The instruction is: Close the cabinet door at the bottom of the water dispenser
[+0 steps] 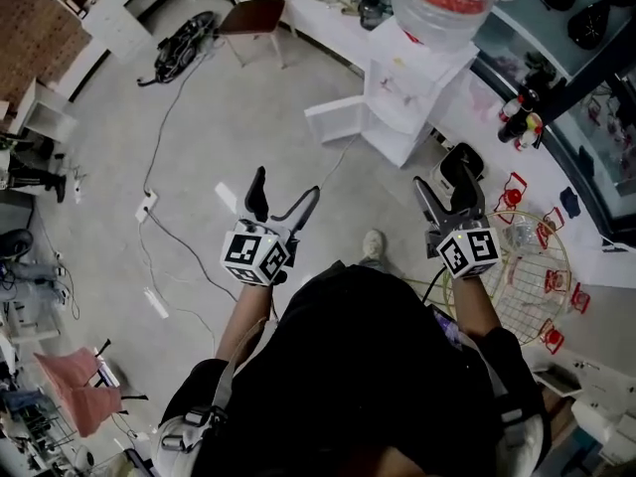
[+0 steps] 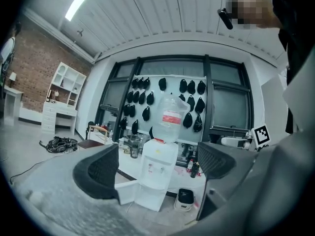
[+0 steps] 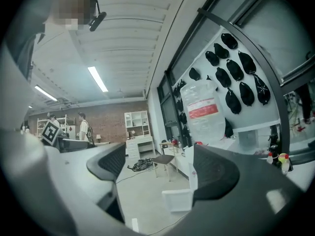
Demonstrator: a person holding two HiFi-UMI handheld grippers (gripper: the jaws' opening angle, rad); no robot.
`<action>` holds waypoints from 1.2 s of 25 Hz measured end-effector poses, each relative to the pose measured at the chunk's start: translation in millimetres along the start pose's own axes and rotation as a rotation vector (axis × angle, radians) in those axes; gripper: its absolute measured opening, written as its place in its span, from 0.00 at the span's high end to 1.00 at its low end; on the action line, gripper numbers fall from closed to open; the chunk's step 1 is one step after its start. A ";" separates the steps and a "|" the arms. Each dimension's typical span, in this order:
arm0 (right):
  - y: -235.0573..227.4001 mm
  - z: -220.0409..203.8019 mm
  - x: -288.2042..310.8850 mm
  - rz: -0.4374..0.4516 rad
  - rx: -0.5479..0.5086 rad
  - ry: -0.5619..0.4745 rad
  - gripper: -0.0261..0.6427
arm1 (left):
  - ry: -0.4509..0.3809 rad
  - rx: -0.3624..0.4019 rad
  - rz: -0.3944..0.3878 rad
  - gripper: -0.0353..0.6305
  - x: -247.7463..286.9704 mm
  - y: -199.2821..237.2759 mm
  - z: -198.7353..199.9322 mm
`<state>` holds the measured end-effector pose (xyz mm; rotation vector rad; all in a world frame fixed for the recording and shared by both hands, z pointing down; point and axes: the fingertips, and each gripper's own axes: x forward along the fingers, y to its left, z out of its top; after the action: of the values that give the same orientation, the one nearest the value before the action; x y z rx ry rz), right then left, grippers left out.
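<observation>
**Cabinet door hangs open, both tongs spread and clear of it**

The water dispenser [image 1: 405,102] is a boxy white plastic tower with a clear, ribbed water bottle [image 1: 442,3] upended on top, a red-and-white label round its middle. At the dispenser's base the cabinet door [image 1: 333,119] stands swung out, a flat, smooth white rectangular panel jutting from the dispenser's front over the pale grey, matt floor [image 1: 248,107]. A small white box with a black top [image 2: 184,198] sits on the floor just beside the dispenser, on the side away from the door.

The left tongs [image 2: 158,165] are spread wide, their dark, finely ribbed, rounded pads [image 2: 104,170] framing the dispenser far off; nothing lies between them. The right tongs [image 3: 157,168] are likewise parted and hold nothing, with the open door showing through their gap. Each carries a cube with black-and-white square markers [image 1: 256,254].

From the head view, both tongs hover in the air well short of the dispenser, pointing toward it. The door lies well apart from either pair, nearer the left tongs' line than the right's. A round wire rack [image 1: 532,266] with red clips stands to the dispenser's side, near the right tongs.
</observation>
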<state>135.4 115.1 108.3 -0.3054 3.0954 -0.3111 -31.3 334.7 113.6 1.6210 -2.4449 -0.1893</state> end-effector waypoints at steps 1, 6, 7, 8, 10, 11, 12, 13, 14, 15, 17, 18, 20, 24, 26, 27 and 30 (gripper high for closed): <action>-6.6 0.6 9.1 0.004 0.005 0.000 0.32 | 0.001 0.001 0.004 0.20 7.5 2.8 2.0; -40.5 5.5 49.6 0.013 0.025 0.000 0.33 | 0.012 0.014 0.030 0.20 45.0 16.6 6.0; -46.9 6.6 55.6 0.013 0.024 0.001 0.33 | 0.014 0.013 0.033 0.20 52.6 18.4 6.0; -53.3 7.5 60.8 0.013 0.024 0.002 0.33 | 0.016 0.012 0.034 0.20 60.2 19.6 5.6; -65.8 8.4 69.2 0.011 0.023 0.005 0.33 | 0.020 0.010 0.035 0.20 75.0 21.2 4.9; -71.8 8.6 72.6 0.010 0.023 0.007 0.33 | 0.020 0.009 0.036 0.20 82.2 22.0 5.0; -77.6 8.9 75.5 0.009 0.023 0.009 0.33 | 0.019 0.006 0.038 0.20 89.3 22.6 5.3; -83.6 9.1 77.9 0.008 0.023 0.012 0.33 | 0.017 0.004 0.040 0.20 96.2 22.9 5.6; -89.9 9.1 80.3 0.008 0.023 0.016 0.33 | 0.015 0.002 0.044 0.20 103.3 23.0 5.7; -96.5 9.0 83.0 0.008 0.023 0.020 0.33 | 0.015 0.001 0.047 0.20 110.2 23.1 5.6; -108.1 8.6 88.6 0.009 0.026 0.026 0.33 | 0.017 -0.001 0.053 0.20 122.7 23.2 4.4; -112.8 8.5 90.9 0.011 0.028 0.029 0.33 | 0.019 -0.003 0.056 0.20 127.6 23.0 3.3; -119.9 8.5 94.9 0.021 0.029 0.036 0.33 | 0.022 -0.010 0.066 0.20 135.6 22.2 0.7; -129.2 5.4 106.4 0.048 0.034 0.051 0.33 | 0.028 -0.013 0.085 0.20 151.7 20.0 -3.3; -131.2 1.9 115.0 0.063 0.035 0.060 0.33 | 0.039 -0.004 0.085 0.20 160.6 20.0 -5.3; -131.3 -0.9 119.2 0.071 0.035 0.067 0.33 | 0.046 0.002 0.085 0.20 164.1 20.8 -7.1; -130.3 -13.7 132.1 0.090 0.043 0.091 0.33 | 0.072 0.018 0.086 0.20 172.6 26.2 -16.8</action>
<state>30.3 -33.2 148.1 -0.1548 3.1740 -0.3986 -116.0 186.0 152.3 1.4987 -2.4631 -0.0942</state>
